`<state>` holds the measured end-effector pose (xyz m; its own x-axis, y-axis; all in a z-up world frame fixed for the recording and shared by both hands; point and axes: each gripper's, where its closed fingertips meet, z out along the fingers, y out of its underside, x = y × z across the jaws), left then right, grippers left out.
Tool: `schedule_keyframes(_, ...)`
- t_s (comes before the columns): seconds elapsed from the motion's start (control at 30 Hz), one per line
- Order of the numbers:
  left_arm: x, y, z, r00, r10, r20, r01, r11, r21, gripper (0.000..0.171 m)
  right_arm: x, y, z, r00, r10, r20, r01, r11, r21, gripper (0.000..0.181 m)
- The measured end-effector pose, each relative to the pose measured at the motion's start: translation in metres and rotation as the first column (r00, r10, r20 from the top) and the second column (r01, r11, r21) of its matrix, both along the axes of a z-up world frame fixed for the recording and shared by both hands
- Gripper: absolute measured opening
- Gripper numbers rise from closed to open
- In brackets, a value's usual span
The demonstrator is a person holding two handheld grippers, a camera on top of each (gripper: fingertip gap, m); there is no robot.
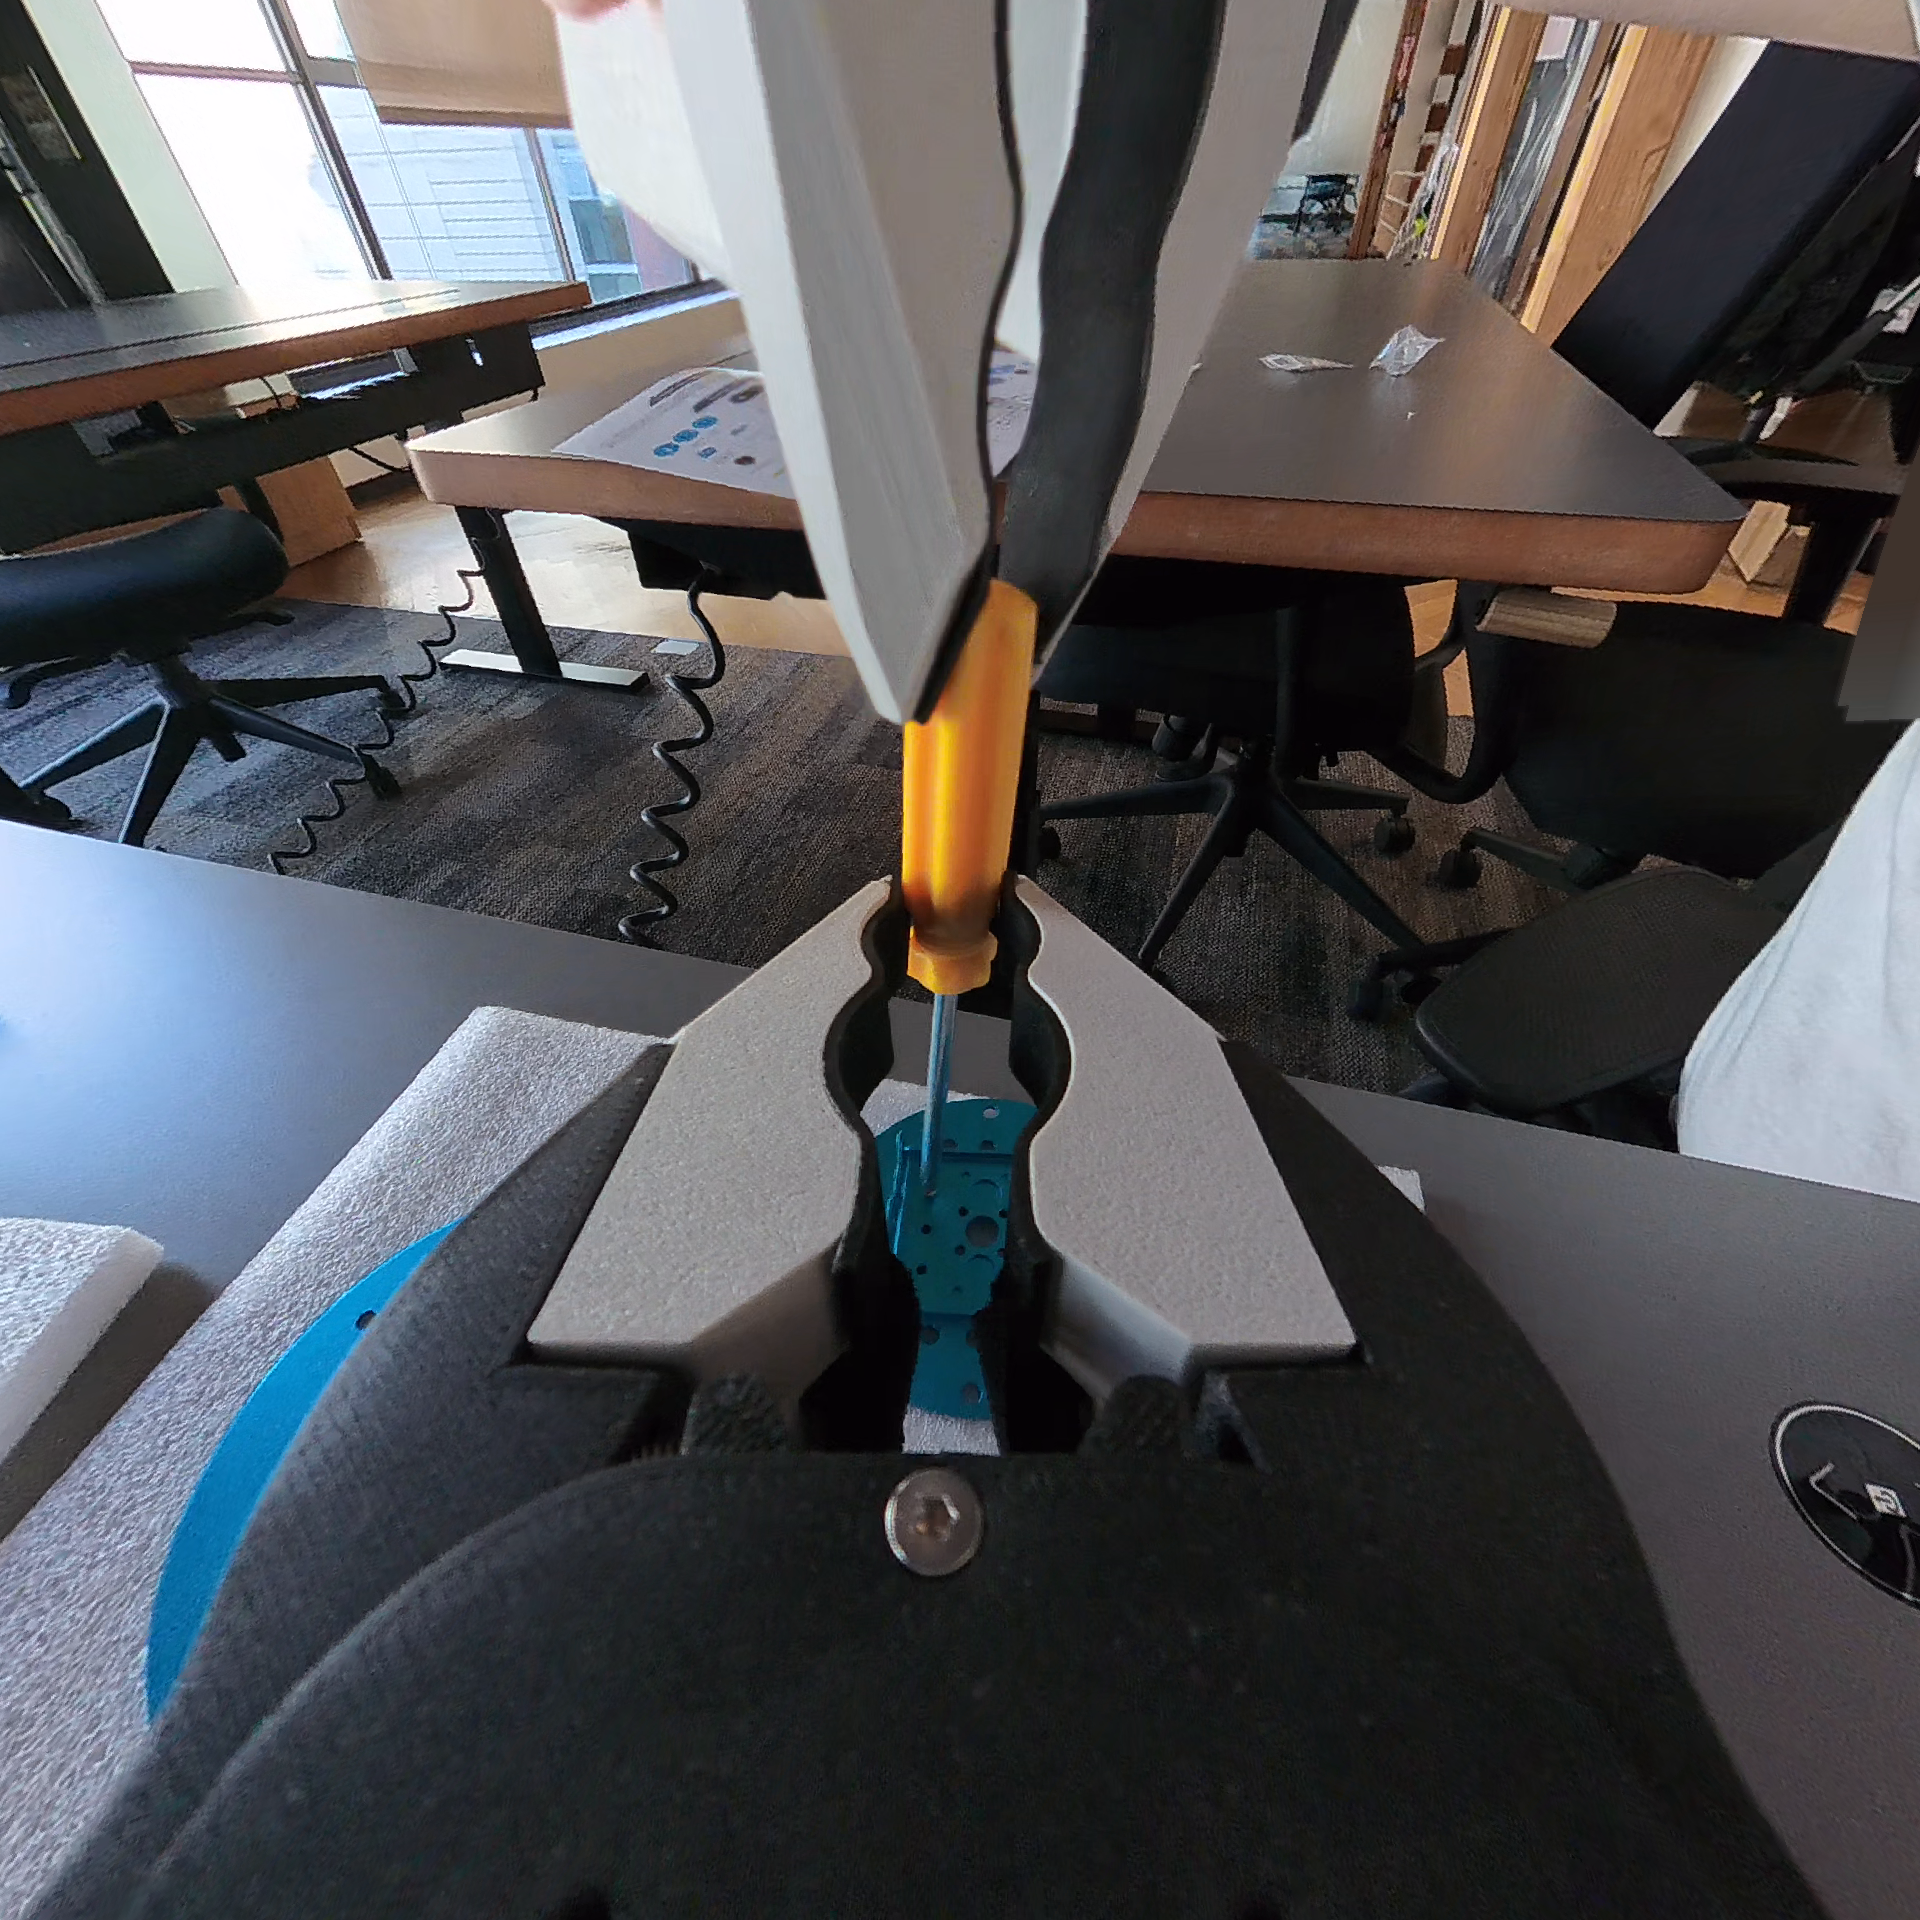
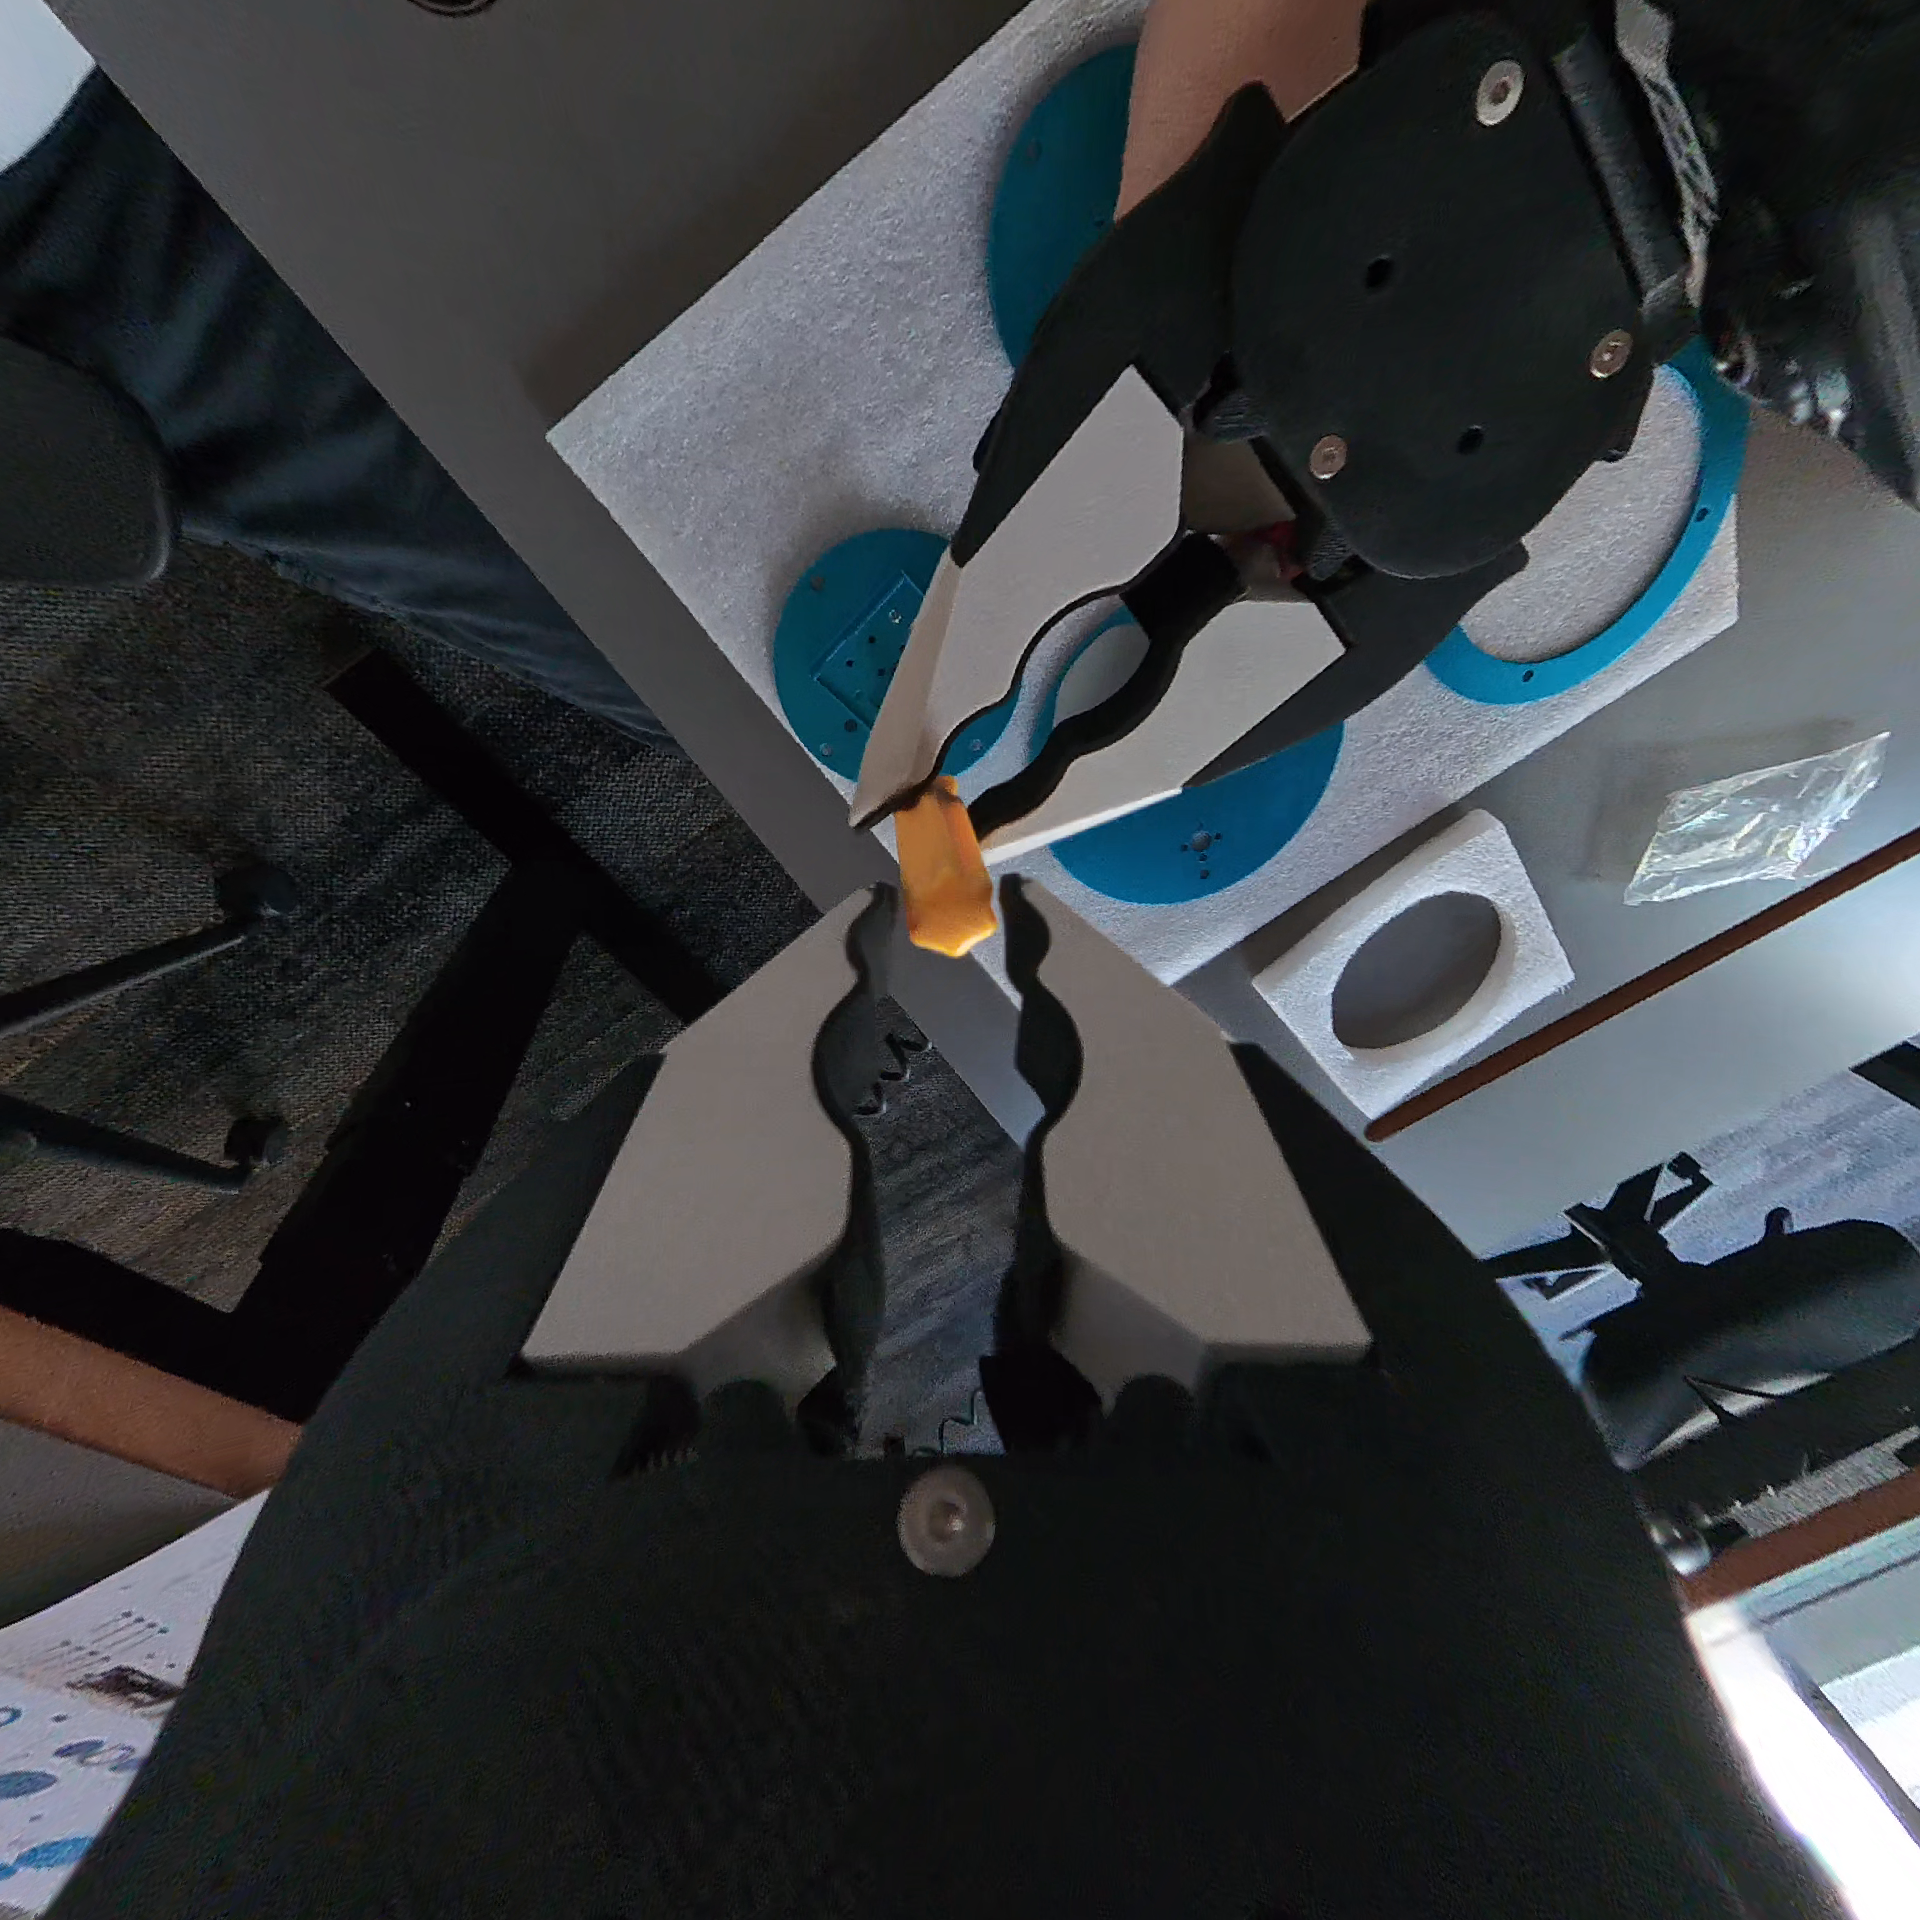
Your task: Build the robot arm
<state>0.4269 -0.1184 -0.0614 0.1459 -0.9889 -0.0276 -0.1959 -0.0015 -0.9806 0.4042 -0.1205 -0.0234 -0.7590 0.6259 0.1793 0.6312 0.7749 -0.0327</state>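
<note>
A screwdriver [image 1: 966, 790] with a clear orange handle stands nearly upright. Its thin metal shaft runs down to a blue perforated part [image 1: 961, 1236] lying on a white foam sheet [image 1: 468, 1143]. My left gripper [image 1: 954, 894] is shut on the lower end of the handle, just above its collar. My right gripper [image 1: 985, 623] comes down from above and is shut on the top of the handle. In the right wrist view the handle end [image 2: 940, 883] sits between my right gripper's tips [image 2: 945, 891], and the left gripper [image 2: 925, 821] pinches it from the upper right.
Blue discs [image 2: 1195, 821] and a blue ring [image 2: 1683, 540] lie on the foam sheet [image 2: 727, 364] on the dark grey table [image 1: 208, 987]. A foam block with an oval hole [image 2: 1517, 935] and a clear plastic bag [image 2: 1756, 821] lie beside them. Office chairs [image 1: 135, 582] and another table [image 1: 1403, 416] stand beyond.
</note>
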Motion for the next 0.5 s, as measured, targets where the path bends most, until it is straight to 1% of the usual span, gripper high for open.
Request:
schedule_keyframes(0.03, 0.0002, -0.0008, -0.0003, 1.0, -0.004, -0.002, 0.004, 1.0, 0.001, 0.015, -0.0001, -0.0024, -0.0008, 1.0, -0.009, 0.002, 0.009, 1.0, -0.021, 0.016)
schedule_keyframes(0.07, 0.0004, -0.0006, -0.0002, 1.0, -0.002, -0.002, 0.002, 1.0, 0.004, 0.015, 0.0004, -0.0018, -0.001, 0.999, -0.034, 0.01, 0.034, 0.999, -0.031, 0.016)
schedule_keyframes(0.17, 0.0014, 0.0004, -0.0001, 1.0, 0.0, 0.004, 0.0, 1.0, -0.006, 0.016, 0.003, 0.0005, -0.0011, 0.985, -0.163, 0.054, 0.166, 0.984, -0.062, 0.017)
schedule_keyframes(0.23, 0.0014, 0.0016, 0.0001, 1.0, 0.009, 0.006, -0.009, 1.0, -0.002, 0.016, 0.0061, 0.0035, -0.0012, 0.967, -0.24, 0.09, 0.246, 0.968, -0.052, 0.016)
schedule_keyframes(0.37, 0.0003, 0.0029, 0.0003, 1.0, 0.018, 0.006, -0.018, 1.0, 0.001, 0.015, 0.0062, 0.0055, -0.0014, 0.915, -0.381, 0.134, 0.39, 0.919, -0.051, 0.015)
schedule_keyframes(0.5, 0.0007, 0.0028, 0.0002, 1.0, 0.02, 0.007, -0.02, 1.0, 0.003, 0.015, 0.0071, 0.0059, -0.002, 0.845, -0.501, 0.185, 0.515, 0.856, -0.035, 0.015)
